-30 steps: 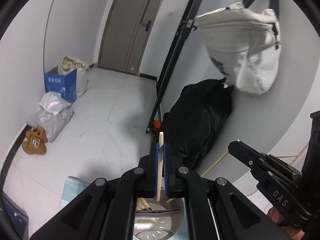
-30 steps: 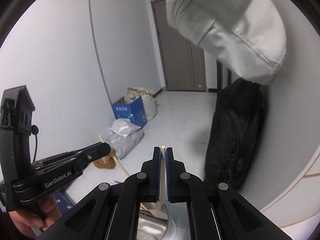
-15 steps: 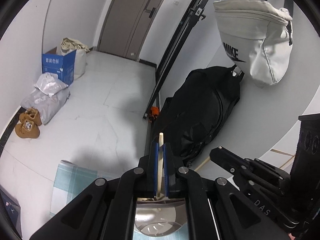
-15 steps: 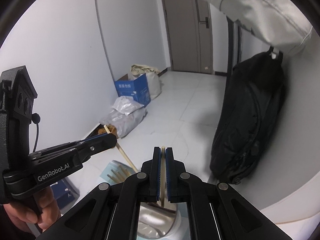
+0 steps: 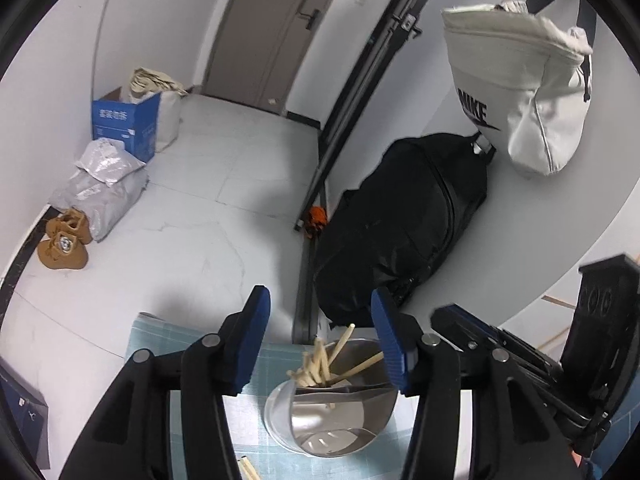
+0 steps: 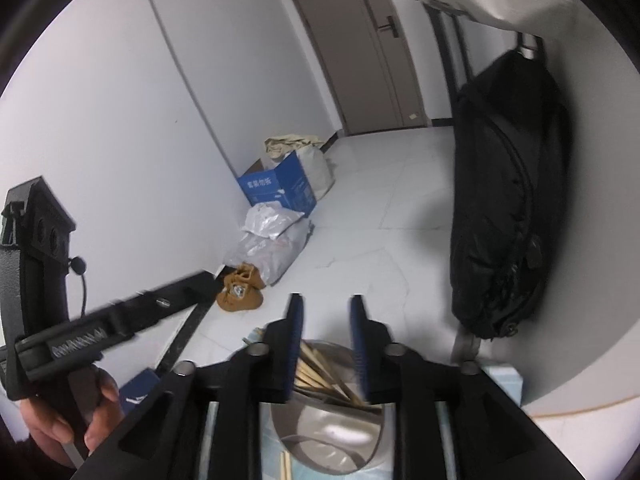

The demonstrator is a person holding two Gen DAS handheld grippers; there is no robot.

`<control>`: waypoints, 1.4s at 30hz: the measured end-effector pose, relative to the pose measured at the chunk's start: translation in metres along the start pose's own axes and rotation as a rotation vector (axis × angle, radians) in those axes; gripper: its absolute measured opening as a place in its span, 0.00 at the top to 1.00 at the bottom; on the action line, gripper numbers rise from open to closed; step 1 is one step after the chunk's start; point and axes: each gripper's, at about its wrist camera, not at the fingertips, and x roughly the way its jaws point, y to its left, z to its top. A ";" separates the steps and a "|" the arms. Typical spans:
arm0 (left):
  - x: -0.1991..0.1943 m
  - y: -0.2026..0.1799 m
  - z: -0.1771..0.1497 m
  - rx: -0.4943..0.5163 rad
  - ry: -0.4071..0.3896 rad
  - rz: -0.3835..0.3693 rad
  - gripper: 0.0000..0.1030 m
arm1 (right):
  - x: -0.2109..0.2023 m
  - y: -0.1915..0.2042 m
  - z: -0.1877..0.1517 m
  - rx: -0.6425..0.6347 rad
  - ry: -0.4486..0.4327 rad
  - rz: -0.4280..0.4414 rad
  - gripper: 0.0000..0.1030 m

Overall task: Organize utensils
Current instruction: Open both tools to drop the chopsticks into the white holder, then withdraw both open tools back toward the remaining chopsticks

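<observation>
A shiny metal utensil holder (image 5: 332, 420) stands on a teal checked mat (image 5: 160, 336), with several pale wooden chopsticks (image 5: 320, 364) leaning in it. My left gripper (image 5: 323, 332) hovers just above the holder, its jaws opening with nothing between the blue pads (image 5: 256, 340). In the right wrist view, my right gripper (image 6: 326, 336) hangs over the same holder (image 6: 332, 432) and chopsticks (image 6: 320, 372). Its jaws are opening too, and its pads grip nothing. A few loose chopsticks (image 5: 248, 470) lie on the mat in front of the holder.
A black bag (image 5: 400, 232) leans on the wall beyond the mat, under a hanging white bag (image 5: 520, 92). On the floor at left are a blue box (image 5: 124, 120), grey parcels (image 5: 104, 188) and brown shoes (image 5: 64, 244). A hand (image 6: 80, 412) holds the left gripper.
Each gripper was shut on one upright chopstick; both have now opened and the chopsticks stand in the holder. Both grippers sank toward the holder.
</observation>
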 end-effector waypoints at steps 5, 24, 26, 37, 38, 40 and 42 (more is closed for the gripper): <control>-0.006 -0.001 -0.005 0.016 0.000 0.054 0.54 | -0.008 -0.010 -0.010 0.047 0.000 -0.012 0.69; -0.050 0.004 -0.028 0.053 -0.075 0.108 0.41 | -0.067 0.025 -0.034 0.021 -0.151 0.056 0.42; -0.054 0.005 -0.033 0.068 -0.092 0.122 0.41 | -0.072 0.030 -0.041 0.007 -0.165 0.065 0.41; -0.056 0.018 -0.078 0.080 -0.073 0.170 0.29 | -0.068 0.045 -0.099 -0.027 -0.164 0.078 0.38; -0.055 0.021 -0.084 0.084 -0.074 0.179 0.29 | -0.067 0.044 -0.104 -0.026 -0.163 0.077 0.38; -0.053 0.025 -0.091 0.081 -0.070 0.187 0.29 | -0.064 0.042 -0.114 -0.023 -0.156 0.059 0.33; -0.049 0.031 -0.100 0.072 -0.060 0.192 0.29 | -0.059 0.038 -0.124 -0.013 -0.144 0.040 0.32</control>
